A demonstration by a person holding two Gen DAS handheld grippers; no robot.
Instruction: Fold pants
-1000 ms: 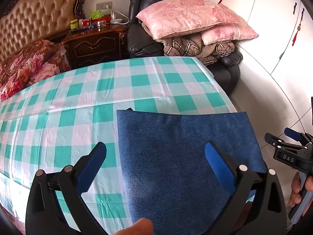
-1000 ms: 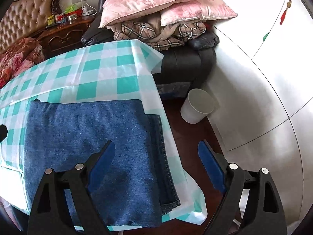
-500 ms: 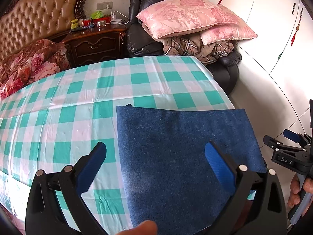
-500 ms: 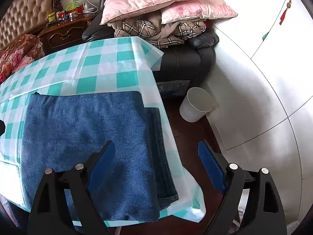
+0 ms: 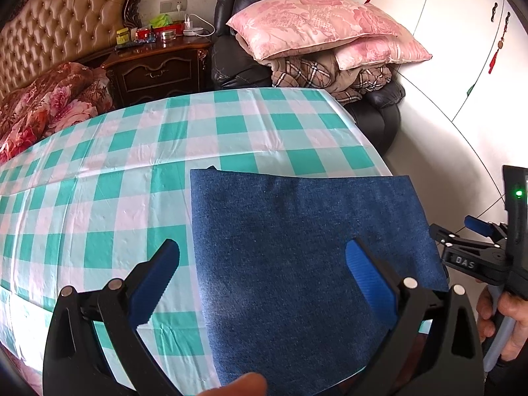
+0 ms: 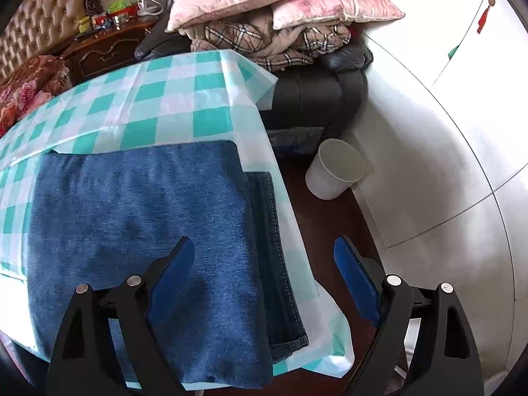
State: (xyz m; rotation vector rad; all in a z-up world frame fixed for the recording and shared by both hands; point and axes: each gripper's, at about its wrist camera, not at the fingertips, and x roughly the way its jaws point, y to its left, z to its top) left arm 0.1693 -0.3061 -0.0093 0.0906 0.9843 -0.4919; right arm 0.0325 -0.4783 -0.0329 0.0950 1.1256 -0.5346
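Observation:
The blue denim pants (image 5: 297,250) lie folded into a flat rectangle at the near right corner of the checked table (image 5: 132,171). In the right wrist view the pants (image 6: 138,231) show a lower layer with a stitched hem sticking out on the right and hanging over the table edge. My left gripper (image 5: 262,260) is open and empty, above the near part of the pants. My right gripper (image 6: 264,257) is open and empty, above the pants' right edge; it also shows in the left wrist view (image 5: 475,241) beyond the table's right side.
A white bin (image 6: 333,168) stands on the floor right of the table. A dark armchair (image 5: 237,56) piled with pink pillows (image 5: 313,19) and blankets is behind the table. A nightstand (image 5: 158,66) and bed (image 5: 49,99) are at back left. White wardrobe doors (image 5: 468,66) are on the right.
Both grippers have drawn slightly back and up from the pants, still open. The pants lie unchanged.

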